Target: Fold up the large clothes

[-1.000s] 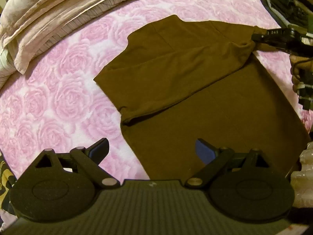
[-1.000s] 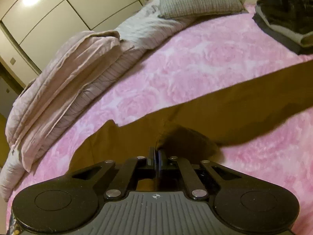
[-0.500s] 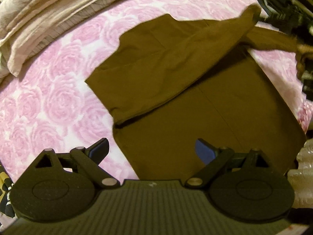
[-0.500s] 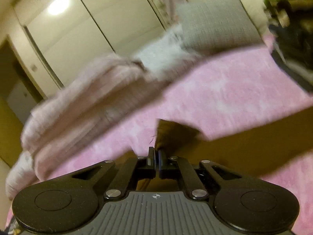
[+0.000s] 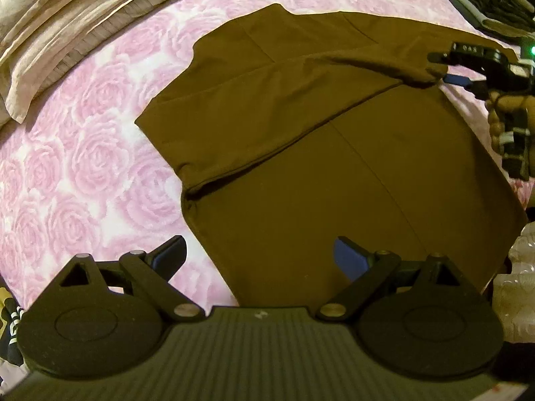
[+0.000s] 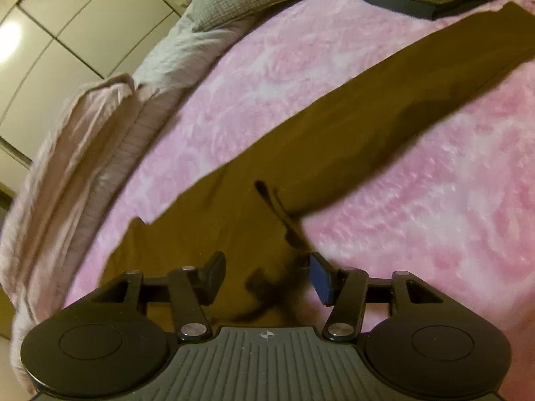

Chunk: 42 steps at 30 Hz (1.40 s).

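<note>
On pink bedspread (image 5: 83, 153), flat brown garment (image 5: 334, 173), sleeve folded across.

Warm, dim indoor light tints both views yellowish, and a bright glare patch sits on the wardrobe (image 6: 10, 38) at the right view's left edge. Fisheye bending curves the bed (image 5: 83, 167) strongly toward the borders. The right view is smeared by motion blur, with soft shadows on the brown garment (image 6: 351, 127); the left view is sharper.
</note>
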Tool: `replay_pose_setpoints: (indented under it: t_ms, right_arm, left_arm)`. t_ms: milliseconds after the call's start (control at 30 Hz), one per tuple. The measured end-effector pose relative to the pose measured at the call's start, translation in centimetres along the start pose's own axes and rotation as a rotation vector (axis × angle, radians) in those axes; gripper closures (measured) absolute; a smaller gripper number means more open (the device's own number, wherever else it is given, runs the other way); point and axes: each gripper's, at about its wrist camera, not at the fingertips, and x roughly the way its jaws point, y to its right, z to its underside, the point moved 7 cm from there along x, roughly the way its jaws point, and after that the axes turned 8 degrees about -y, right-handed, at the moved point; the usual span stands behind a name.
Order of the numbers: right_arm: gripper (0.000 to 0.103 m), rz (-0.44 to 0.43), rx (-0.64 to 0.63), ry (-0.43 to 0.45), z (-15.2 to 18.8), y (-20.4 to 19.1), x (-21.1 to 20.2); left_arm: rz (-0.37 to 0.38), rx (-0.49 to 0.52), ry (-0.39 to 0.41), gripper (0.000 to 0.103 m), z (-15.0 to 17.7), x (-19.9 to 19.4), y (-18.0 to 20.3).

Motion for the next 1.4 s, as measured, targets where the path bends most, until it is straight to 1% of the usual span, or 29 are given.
replay_pose_setpoints:
  t_ms: [100,167,200,233,267,300,367,500,567,667,733,833,1000,1067,1100,1167,1233,1267,1333,1400]
  right_arm:
    - [0.051,-0.020,0.021,-0.021,-0.8,0.5,0.7]
    - [0.056,-0.022,0.054,-0.033,-1.1,1.0,1.2]
    - [0.070,-0.018,0.073,-0.038,-1.3,1.2,1.3]
    - [0.093,-0.005,0.084,-0.044,-1.4,1.4,1.4]
    - [0.099,-0.006,0.089,-0.044,-1.7,1.4,1.3]
    - [0.100,-0.014,0.087,-0.038,-1.9,1.2,1.0]
    - [0.101,-0.028,0.032,-0.006,-2.9,-0.1,0.1]
    - [0.101,-0.079,-0.071,0.092,-5.1,-2.8,-1.5]
    - [0.101,-0.072,-0.099,0.081,-5.2,-3.0,-0.9]
    - [0.101,-0.025,-0.066,0.032,-4.5,-1.5,0.7]
    - [0.101,-0.010,-0.048,0.026,-4.1,-0.9,0.7]
    - [0.101,-0.001,-0.056,0.009,-3.7,-0.6,0.6]
    - [0.101,0.020,-0.075,0.022,-3.8,-1.2,1.1]
    - [0.101,0.009,-0.087,0.036,-4.0,-2.3,0.9]
    - [0.101,-0.015,-0.098,0.046,-4.2,-3.3,0.6]
    - [0.101,-0.077,-0.166,0.078,-4.8,-6.2,-0.4]
    - [0.101,-0.113,-0.249,0.121,-5.2,-8.6,-1.5]
    - [0.101,-0.113,-0.268,0.128,-5.4,-9.1,-1.6]
    - [0.101,-0.072,-0.263,0.125,-5.4,-8.6,-0.9]
    - [0.101,-0.006,-0.213,0.104,-4.8,-6.4,0.4]
  left_arm:
    - [0.003,0.008,0.002,0.010,-0.2,0.1,0.4]
    - [0.006,0.011,0.005,0.010,-0.4,0.3,0.6]
    - [0.008,0.013,0.007,0.010,-0.5,0.3,0.7]
    - [0.008,0.013,0.011,0.010,-0.7,0.3,0.8]
    - [0.011,0.013,0.015,0.010,-0.8,0.3,0.9]
    - [0.012,0.013,0.018,0.010,-1.0,0.2,1.0]
    - [0.013,0.014,0.024,0.010,-1.2,0.2,1.2]
    - [0.013,0.006,0.022,0.010,-1.0,0.2,1.3]
    - [0.012,0.003,0.017,0.010,-0.8,0.3,1.3]
    - [0.014,0.001,0.015,0.010,-0.5,0.1,1.6]
    - [0.012,-0.005,0.017,0.010,-0.4,0.0,1.6]
    - [0.015,-0.018,0.017,0.010,-0.4,0.0,1.6]
    - [0.024,-0.044,0.038,0.010,0.1,-0.6,1.2]
    - [0.032,-0.047,0.034,0.010,0.5,-0.4,1.0]
    - [0.041,-0.047,0.033,0.010,0.7,-0.2,0.9]
    - [0.053,-0.039,0.030,0.010,1.2,0.4,0.7]
    - [0.056,-0.036,0.024,0.010,1.5,1.1,0.3]
    - [0.060,-0.038,0.023,0.010,1.6,1.4,0.0]
    - [0.069,-0.039,0.028,0.010,1.6,1.7,-0.4]
    - [0.071,-0.029,0.035,0.010,1.7,1.8,-0.7]
